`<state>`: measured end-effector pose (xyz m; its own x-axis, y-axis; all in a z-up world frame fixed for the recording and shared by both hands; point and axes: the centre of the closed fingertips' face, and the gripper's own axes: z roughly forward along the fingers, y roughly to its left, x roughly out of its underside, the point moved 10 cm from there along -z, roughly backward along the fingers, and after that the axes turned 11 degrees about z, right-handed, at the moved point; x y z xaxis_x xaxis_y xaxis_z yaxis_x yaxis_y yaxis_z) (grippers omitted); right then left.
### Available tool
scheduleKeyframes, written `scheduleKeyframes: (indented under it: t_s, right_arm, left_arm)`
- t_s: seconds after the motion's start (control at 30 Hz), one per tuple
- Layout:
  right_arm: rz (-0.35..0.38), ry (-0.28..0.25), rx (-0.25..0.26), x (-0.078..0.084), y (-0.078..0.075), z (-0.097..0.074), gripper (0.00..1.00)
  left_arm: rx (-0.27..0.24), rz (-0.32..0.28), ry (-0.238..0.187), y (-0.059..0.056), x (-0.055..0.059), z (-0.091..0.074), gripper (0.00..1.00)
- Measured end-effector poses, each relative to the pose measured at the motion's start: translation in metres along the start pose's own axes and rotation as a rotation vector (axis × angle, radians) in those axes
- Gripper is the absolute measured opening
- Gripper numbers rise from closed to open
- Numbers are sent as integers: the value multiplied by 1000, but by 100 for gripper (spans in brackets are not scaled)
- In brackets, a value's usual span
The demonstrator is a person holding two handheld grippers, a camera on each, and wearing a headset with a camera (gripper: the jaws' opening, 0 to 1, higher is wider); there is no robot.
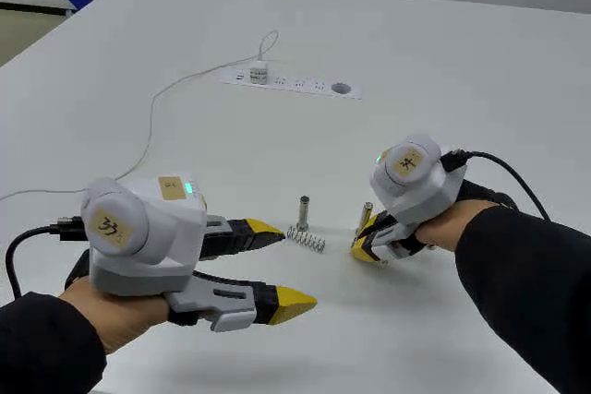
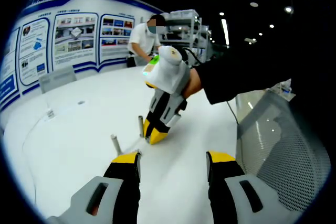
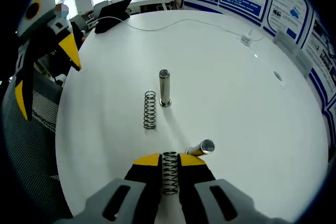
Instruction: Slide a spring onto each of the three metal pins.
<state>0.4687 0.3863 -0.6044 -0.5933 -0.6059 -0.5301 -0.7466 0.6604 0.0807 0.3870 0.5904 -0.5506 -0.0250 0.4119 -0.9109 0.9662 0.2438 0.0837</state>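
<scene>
Steel spring (image 3: 169, 174) is pinched by the right gripper (image 3: 169, 161) near the upright pin (image 3: 165, 87). The left gripper (image 2: 173, 157) is held spread.

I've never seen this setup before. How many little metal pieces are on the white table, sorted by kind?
Metal pins: 2, the standing pin and the near pin.
Springs: 2, the loose spring lying on the table and the held spring between the fingers of the right gripper.
Total: 4.
</scene>
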Motion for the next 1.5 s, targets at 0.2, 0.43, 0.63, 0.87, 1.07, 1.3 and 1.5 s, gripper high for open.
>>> scheduleKeyframes:
  t_s: [0.2, 0.43, 0.63, 0.87, 1.07, 1.3, 1.5]
  right_arm:
    - [-8, -3, 7, 0, 3, -2, 12]
    - [-16, -54, 6, -1, 13, -16, 12]
    - [21, -156, -1, -2, 23, -37, 11]
    - [102, -324, -77, -14, 40, -64, 11]
    - [162, -467, -183, -30, 57, -87, 11]
    - [214, -588, -335, -46, 72, -103, 11]
    - [202, -633, -404, -51, 83, -109, 11]
  left_arm:
    - [-3, -1, -2, 0, 0, -1, 51]
    - [2, 0, -2, -1, 0, 1, 51]
    - [7, 5, -2, -1, -2, 3, 51]
    - [5, 5, -3, 0, -5, 5, 49]
    - [-1, -41, -48, 1, -14, 7, 45]
    - [-14, -155, -160, 6, -28, 7, 40]
    - [-8, -253, -274, 11, -38, 1, 35]
